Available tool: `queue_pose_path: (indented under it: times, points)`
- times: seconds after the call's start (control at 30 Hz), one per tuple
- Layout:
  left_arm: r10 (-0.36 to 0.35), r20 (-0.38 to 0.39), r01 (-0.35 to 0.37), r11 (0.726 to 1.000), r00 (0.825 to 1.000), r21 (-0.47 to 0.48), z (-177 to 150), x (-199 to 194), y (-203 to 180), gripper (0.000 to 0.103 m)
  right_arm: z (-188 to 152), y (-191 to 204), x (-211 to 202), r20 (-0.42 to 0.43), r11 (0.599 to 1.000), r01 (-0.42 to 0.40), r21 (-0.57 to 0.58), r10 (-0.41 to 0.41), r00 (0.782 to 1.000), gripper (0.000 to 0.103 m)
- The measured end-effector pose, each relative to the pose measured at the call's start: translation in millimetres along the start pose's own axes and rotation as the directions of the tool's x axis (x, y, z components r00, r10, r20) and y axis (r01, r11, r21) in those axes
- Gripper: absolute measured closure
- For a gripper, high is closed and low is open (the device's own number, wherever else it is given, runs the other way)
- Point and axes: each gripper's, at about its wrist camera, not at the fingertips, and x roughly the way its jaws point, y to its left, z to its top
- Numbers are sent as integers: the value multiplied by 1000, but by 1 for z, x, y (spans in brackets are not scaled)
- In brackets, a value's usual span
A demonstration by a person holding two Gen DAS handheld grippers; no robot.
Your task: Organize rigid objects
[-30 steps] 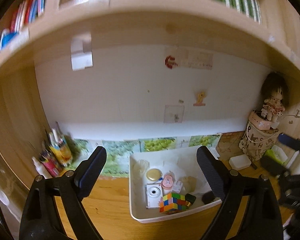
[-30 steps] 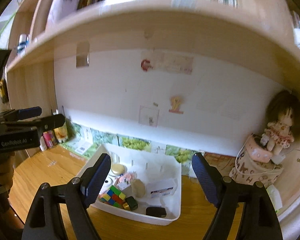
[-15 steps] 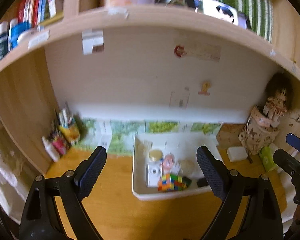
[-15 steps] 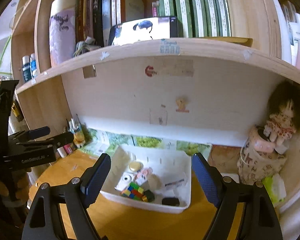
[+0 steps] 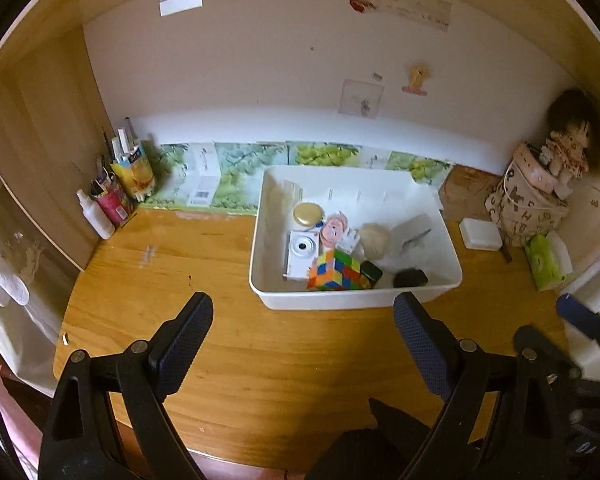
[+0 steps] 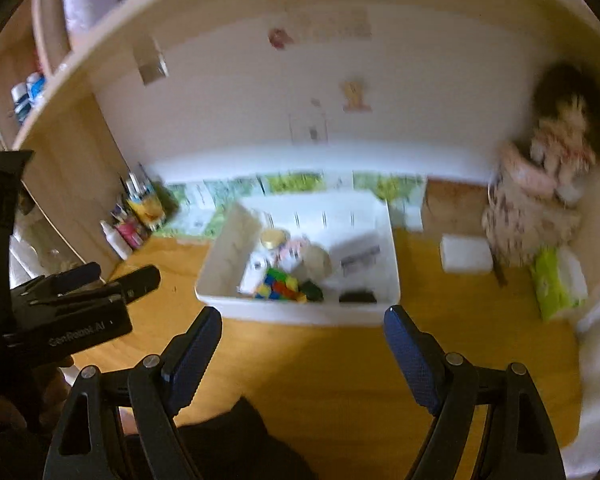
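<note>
A white bin stands on the wooden desk. It holds a colourful puzzle cube, a white toy camera, a gold lid, a pink figure, a beige round thing and a black block. My left gripper is open and empty, above the desk just in front of the bin. My right gripper is open and empty, also in front of the bin. The left gripper's body shows at the left of the right wrist view.
A pen cup and bottles stand at the back left corner. At the right are a small white box, a doll on a patterned pouch and a green tissue pack. A shelf board hangs above the desk.
Both cameras have tilted down and drawn back from the shelf. The desk in front of the bin now fills the lower view. Both grippers stay open.
</note>
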Motion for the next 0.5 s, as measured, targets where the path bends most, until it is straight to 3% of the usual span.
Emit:
queue_pose_path:
  times: [0.1, 0.2, 0.3, 0.5]
  points:
    - [19, 7, -19, 1000, 1000, -7, -4, 2, -4, 10, -6, -1, 14, -82, 999, 48, 2, -48, 996, 19]
    - [150, 73, -155, 985, 986, 72, -10, -1, -15, 10, -9, -4, 24, -136, 997, 79, 7, -78, 988, 19]
    - [101, 69, -106, 991, 992, 78, -10, -1, -16, 10, -9, -5, 31, -162, 996, 94, 2, -93, 982, 19]
    - [86, 49, -88, 995, 995, 46, -6, 5, -13, 9, -6, -3, 41, -188, 995, 94, -30, -98, 977, 19]
